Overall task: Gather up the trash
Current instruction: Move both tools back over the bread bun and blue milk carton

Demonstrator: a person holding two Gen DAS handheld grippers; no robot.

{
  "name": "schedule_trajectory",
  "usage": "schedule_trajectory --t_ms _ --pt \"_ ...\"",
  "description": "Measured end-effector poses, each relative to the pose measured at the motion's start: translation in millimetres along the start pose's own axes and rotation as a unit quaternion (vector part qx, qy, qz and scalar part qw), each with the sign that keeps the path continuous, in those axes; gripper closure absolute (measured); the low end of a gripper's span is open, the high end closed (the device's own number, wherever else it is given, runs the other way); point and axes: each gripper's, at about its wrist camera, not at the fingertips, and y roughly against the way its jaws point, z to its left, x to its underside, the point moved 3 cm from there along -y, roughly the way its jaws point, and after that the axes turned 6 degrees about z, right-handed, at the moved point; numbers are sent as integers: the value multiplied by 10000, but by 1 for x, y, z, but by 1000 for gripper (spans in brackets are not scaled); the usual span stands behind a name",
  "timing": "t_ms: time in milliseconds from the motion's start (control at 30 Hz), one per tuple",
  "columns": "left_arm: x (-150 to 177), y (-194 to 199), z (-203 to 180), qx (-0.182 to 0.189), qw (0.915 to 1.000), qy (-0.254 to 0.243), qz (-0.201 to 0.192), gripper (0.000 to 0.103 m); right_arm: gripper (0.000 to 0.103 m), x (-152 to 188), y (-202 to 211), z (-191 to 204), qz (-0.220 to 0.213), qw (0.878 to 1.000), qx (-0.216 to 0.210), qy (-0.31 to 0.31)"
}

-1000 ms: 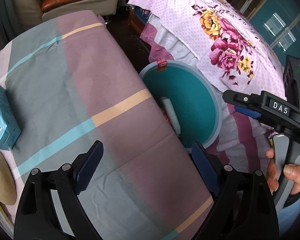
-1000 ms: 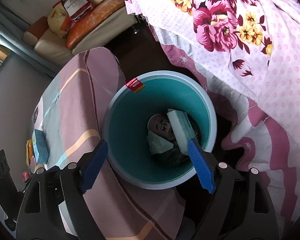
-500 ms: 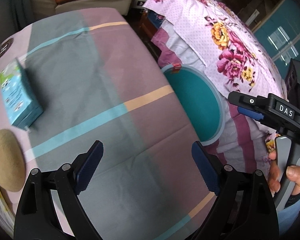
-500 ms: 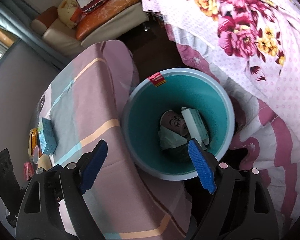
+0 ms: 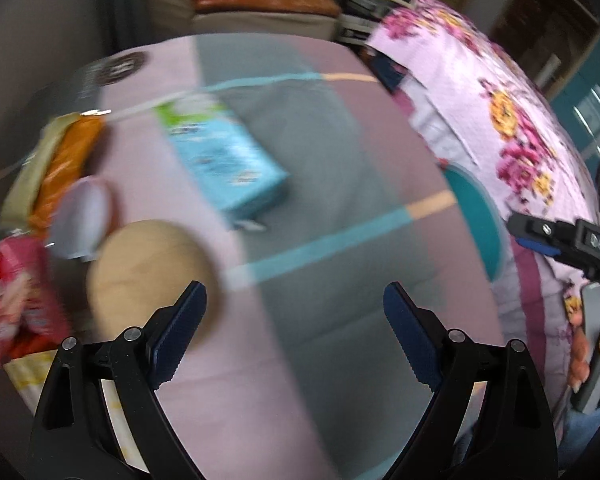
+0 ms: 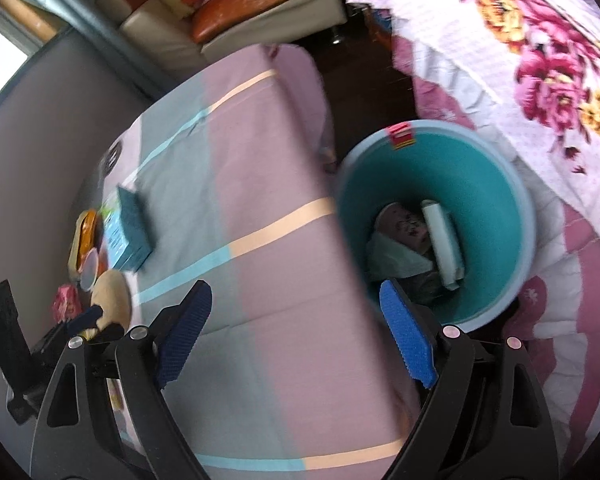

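The blue carton (image 5: 224, 160) lies on the counter (image 5: 340, 152), ahead of my left gripper (image 5: 296, 332), whose jaws are spread and empty. I'd straddle its narrow sides, then squeeze. My right gripper (image 6: 296, 336) is empty, jaws widening. I count one teal bin (image 6: 500, 184) holding about three pieces, and roughly five items left on the counter.

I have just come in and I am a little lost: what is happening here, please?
A person is collecting trash with a gripper in each hand. Both the left gripper and the right gripper are empty above the table. The bin beside it already holds some rubbish. A blue carton and snack packets wait on the table.
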Motion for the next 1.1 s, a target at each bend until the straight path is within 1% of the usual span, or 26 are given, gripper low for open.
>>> schedule_trajectory --t_ms 133,267,500,600,733,867,933,967,1067,1100 --pt "1 3 34 -279 9994 189 -39 13 21 5 -12 32 176 9994 -101 289" --pt "0 -1 60 -350 9987 370 -21 13 21 10 -23 61 340 9979 -117 541" --pt "1 -14 77 -520 9981 292 124 13 21 13 -39 89 513 9959 -120 732" --pt "2 -21 80 -552 9979 276 181 10 21 11 -45 93 585 9955 -115 738" --pt "1 -32 82 -501 9981 274 244 3 21 9 -53 96 663 9950 -110 736" --pt "-1 -35 81 -532 9983 188 129 3 21 7 -58 96 702 9948 -117 722" --pt "-1 -35 79 -484 9986 177 84 3 21 7 -59 96 715 9948 -133 712" --pt "-1 -35 78 -420 9989 173 82 3 21 8 -59 95 718 9948 -144 714" --pt "4 -26 71 -4 9997 242 67 4 21 8 -58 95 696 9947 -161 736" --pt "5 -22 68 35 9997 228 38 4 21 8 -57 94 690 9948 -168 734"
